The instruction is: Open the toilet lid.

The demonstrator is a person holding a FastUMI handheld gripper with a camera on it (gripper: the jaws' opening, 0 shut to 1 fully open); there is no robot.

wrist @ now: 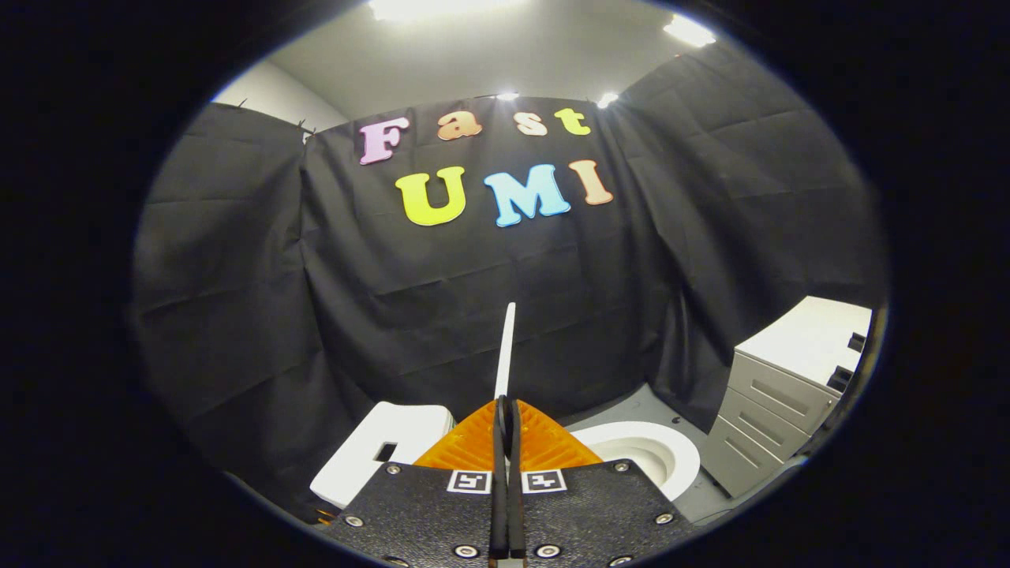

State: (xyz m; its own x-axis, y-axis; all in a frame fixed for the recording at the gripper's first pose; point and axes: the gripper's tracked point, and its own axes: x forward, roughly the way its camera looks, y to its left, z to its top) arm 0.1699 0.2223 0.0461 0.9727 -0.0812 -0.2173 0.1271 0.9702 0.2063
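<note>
Clenched on the thin white toilet lid (505, 347), the gripper (505, 410) pinches its edge between both fingers; it stands upright, edge-on, rising beyond them. Beside it sits the white toilet bowl (671, 457), with the white tank (379, 450) opposite and a grey drawer cabinet (773, 402) further out.

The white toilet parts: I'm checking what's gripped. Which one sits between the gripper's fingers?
The lid, the thin white panel seen edge-on, standing upright and clamped by the gripper. The tank lies to one side of the fingers and the seat ring to the other, both untouched.
</note>
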